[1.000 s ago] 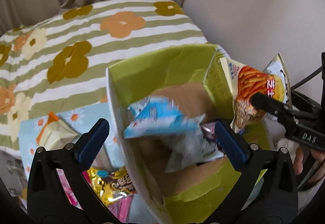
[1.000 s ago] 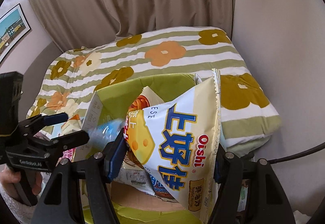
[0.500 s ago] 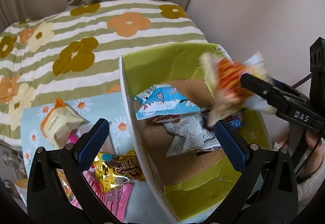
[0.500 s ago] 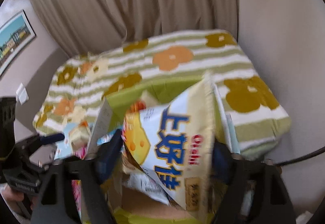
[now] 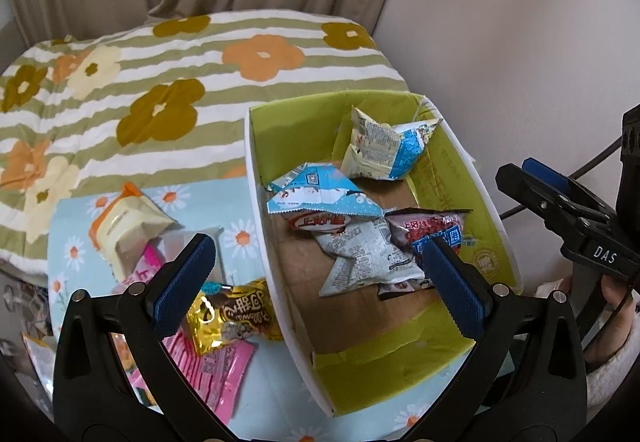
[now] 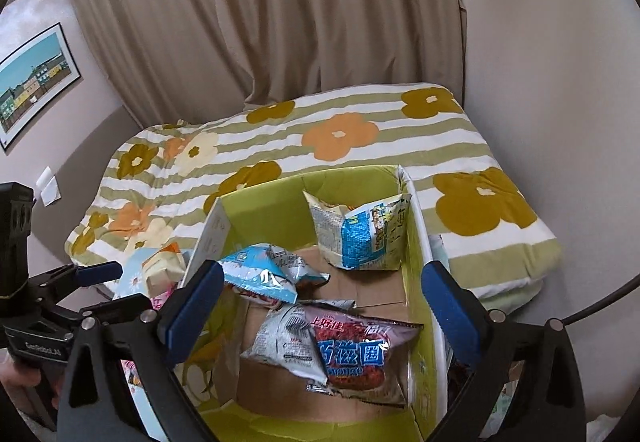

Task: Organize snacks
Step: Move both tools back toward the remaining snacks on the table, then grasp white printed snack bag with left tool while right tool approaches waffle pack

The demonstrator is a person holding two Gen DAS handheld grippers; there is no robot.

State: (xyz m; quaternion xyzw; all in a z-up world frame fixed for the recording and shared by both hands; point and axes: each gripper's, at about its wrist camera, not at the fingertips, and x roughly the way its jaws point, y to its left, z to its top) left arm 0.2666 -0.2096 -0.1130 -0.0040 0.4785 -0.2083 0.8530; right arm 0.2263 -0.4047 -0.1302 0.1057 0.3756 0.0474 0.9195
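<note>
Organizing snacks, partly done: the open green-lined cardboard box [image 5: 476, 201] on the flowered bed quilt [image 5: 168, 81] holds at least 4 crinkled foil snack packets, among them a pale blue packet [image 5: 320, 195], a cream-and-blue packet [image 6: 360, 234] leaning in the far corner, and a red-and-blue packet [image 6: 352, 350] near the front. Outside the box, on the daisy-print blue cloth [image 5: 224, 201], lie a gold packet [image 5: 232, 318], a pink packet [image 5: 224, 366] and a cream-and-orange packet [image 5: 120, 226], which appear to remain. Both the left tongs [image 5: 316, 282] and the right tongs [image 6: 324, 306] stand wide and empty above the box.
</note>
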